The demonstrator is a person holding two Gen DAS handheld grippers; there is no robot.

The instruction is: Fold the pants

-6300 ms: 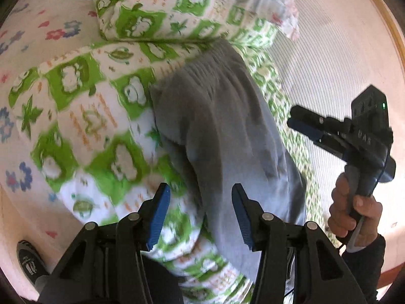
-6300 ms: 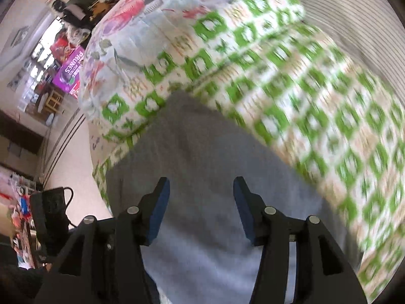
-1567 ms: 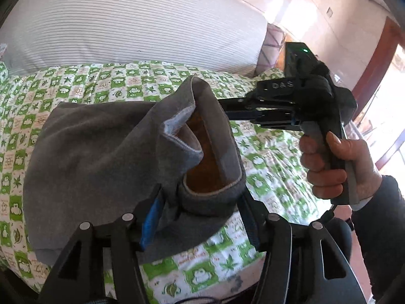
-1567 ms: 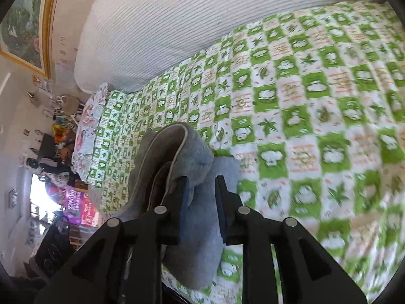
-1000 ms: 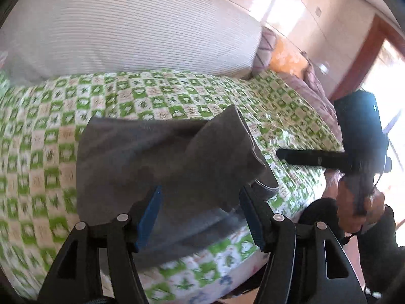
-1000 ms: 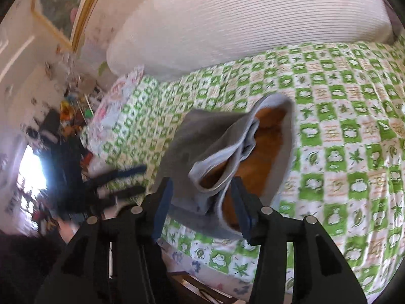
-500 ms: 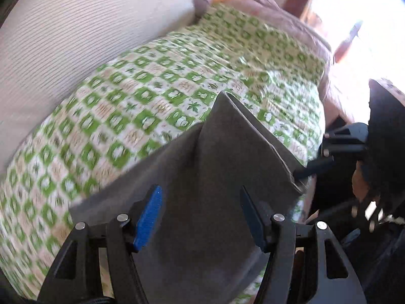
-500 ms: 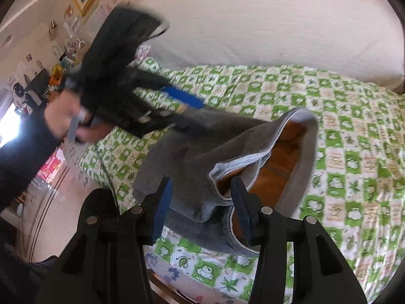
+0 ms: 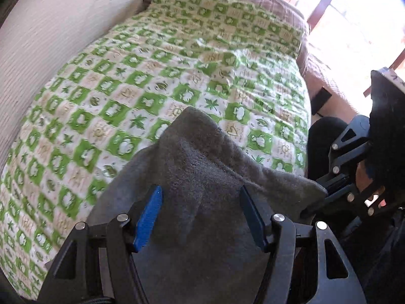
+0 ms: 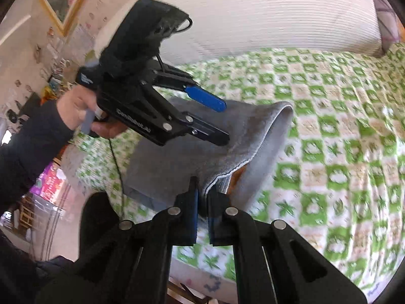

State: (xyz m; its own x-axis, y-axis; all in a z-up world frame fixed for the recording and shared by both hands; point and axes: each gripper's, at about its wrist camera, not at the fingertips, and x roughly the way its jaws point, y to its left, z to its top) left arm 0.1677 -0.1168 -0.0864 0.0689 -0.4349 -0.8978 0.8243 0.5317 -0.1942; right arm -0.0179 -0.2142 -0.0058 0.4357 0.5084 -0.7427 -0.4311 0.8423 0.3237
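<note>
A: The right gripper [image 10: 202, 197] is pinched tight on the hem of the grey pants [image 10: 177, 162], lifting that end.

B: The left gripper [image 10: 222, 124] hovers over them, fingers spread wide, gripping nothing. The pants lie at the near edge of the green-checked bed [image 9: 157, 58].

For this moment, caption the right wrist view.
Right tongs pinch the grey pants' edge; open left tongs hover above.

Grey pants [image 9: 202, 177], green-checked bedspread [image 9: 157, 58]
</note>
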